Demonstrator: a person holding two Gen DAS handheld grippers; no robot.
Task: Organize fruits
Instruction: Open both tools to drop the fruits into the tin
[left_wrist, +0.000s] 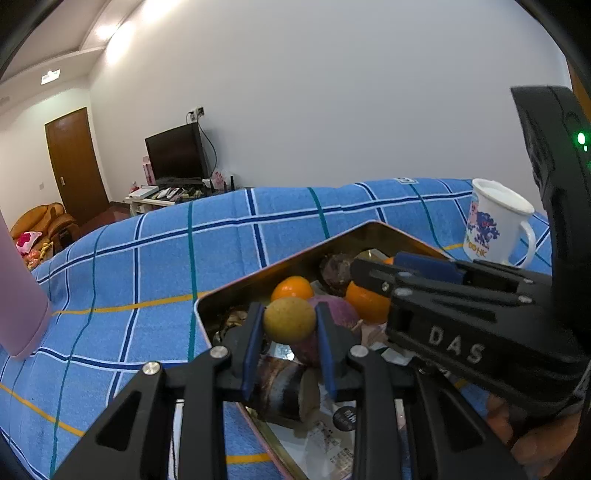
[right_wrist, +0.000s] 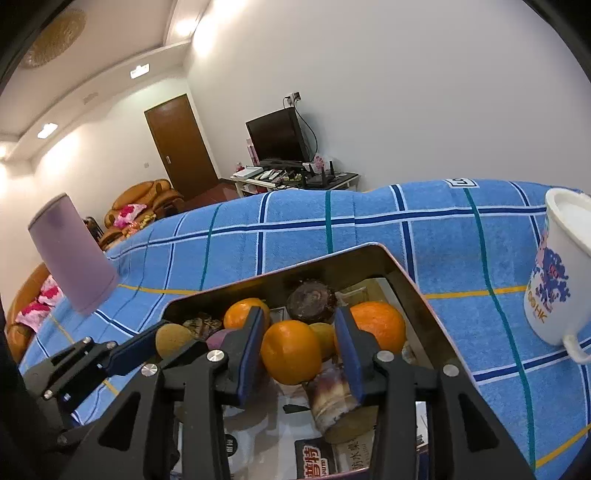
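Left wrist view: my left gripper (left_wrist: 290, 325) clenches a small yellow-brown fruit (left_wrist: 290, 319) above the tin tray (left_wrist: 236, 284), not yet placed.

Right wrist view: my right gripper (right_wrist: 301, 354) straddles an orange (right_wrist: 291, 351), pads seemingly not pressing; most fruit is already in the tray.

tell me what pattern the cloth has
Blue cloth with a plaid of white, navy, teal and yellow lines; clearest in the right wrist view.

A small yellow-brown fruit (left_wrist: 289, 319) hangs above the metal tray (left_wrist: 236, 284). Three oranges (right_wrist: 290, 351) and dark purple fruit (right_wrist: 311, 301) crowd inside.
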